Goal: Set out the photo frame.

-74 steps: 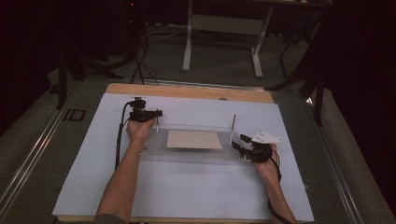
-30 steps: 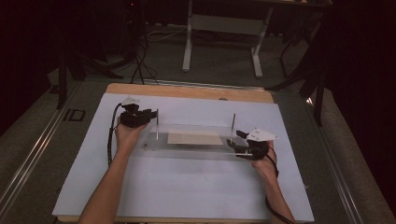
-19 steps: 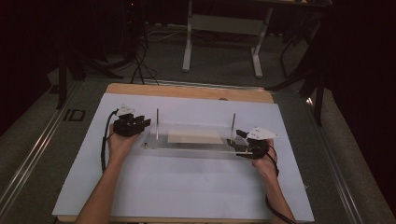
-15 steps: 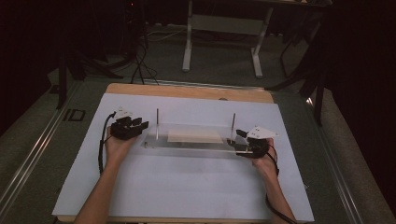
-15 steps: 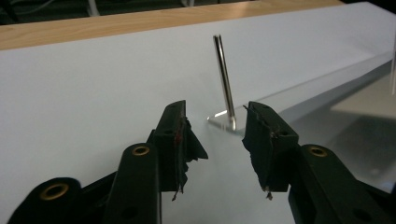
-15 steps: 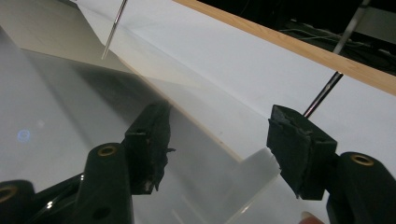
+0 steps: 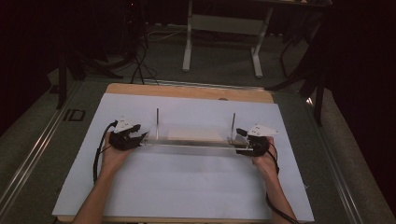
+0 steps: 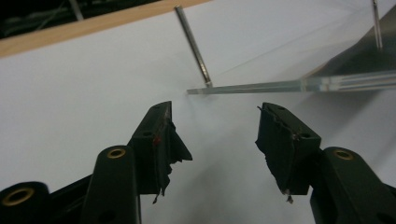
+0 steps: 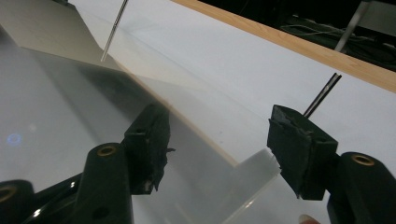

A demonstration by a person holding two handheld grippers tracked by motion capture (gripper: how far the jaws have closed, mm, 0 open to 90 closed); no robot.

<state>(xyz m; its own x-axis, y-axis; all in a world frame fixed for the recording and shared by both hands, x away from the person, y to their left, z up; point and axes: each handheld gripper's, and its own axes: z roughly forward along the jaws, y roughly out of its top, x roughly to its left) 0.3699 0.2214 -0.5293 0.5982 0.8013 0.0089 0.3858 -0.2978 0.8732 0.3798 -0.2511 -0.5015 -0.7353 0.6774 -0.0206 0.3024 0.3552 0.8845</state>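
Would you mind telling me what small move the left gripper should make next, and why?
Probably ease the left gripper forward to straddle the near left corner of the clear plate. Its jaws stand open, short of the plate's edge, while the right gripper already has its open jaws around the plate's other end.

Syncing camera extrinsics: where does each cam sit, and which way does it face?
High view: above the person's side, facing forward and down; forearms, left gripper, right gripper.
Left gripper view: behind open jaws, facing the clear plate.
Right gripper view: behind open jaws, over the plate's corner.
Shared: plate, metal rods, white sheet.
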